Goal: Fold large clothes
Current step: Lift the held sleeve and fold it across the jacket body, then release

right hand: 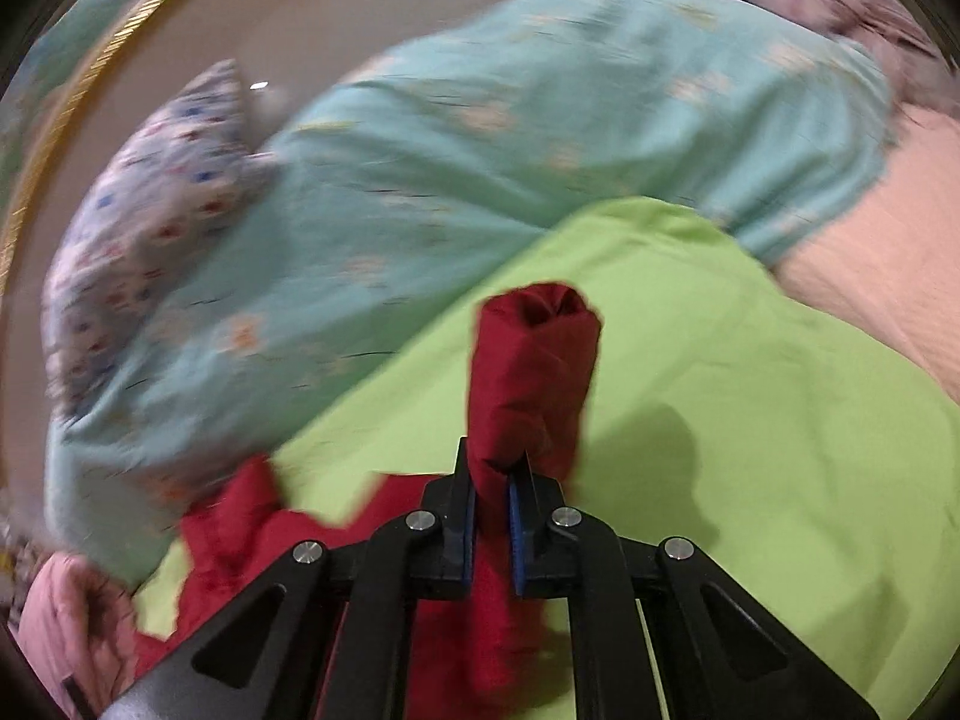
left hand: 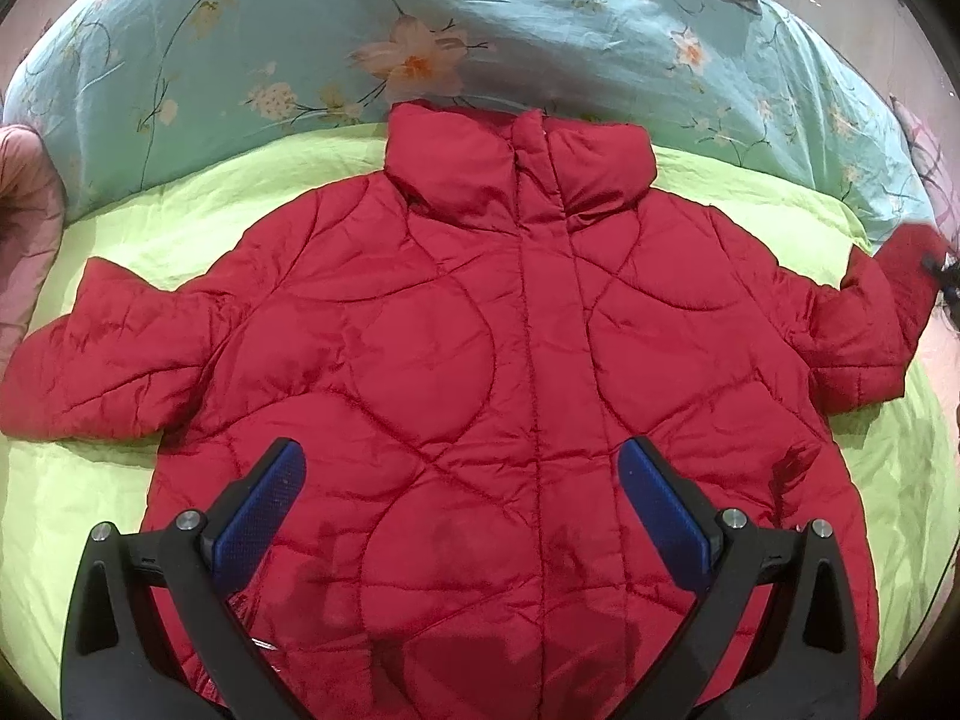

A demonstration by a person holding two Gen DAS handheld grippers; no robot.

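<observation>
A red quilted puffer jacket (left hand: 480, 348) lies face up on a lime green sheet (left hand: 180, 204), collar toward the far side, both sleeves spread. My left gripper (left hand: 462, 480) hovers open over the jacket's lower front, its blue pads (left hand: 264, 510) wide apart with nothing between them. In the right wrist view my right gripper (right hand: 492, 480) is shut on the cuff end of the jacket's sleeve (right hand: 534, 372), which stands up above the sheet (right hand: 750, 420). That lifted sleeve (left hand: 900, 282) shows at the right edge of the left wrist view, with the gripper's dark tip beside it.
A teal floral quilt (left hand: 480, 30) is bunched along the far side of the bed. A patterned pillow (right hand: 156, 180) lies on it. Pink bedding (left hand: 24, 228) sits at the left, and a peach cover (right hand: 888, 252) borders the sheet. A gold-framed picture (right hand: 108, 54) hangs behind.
</observation>
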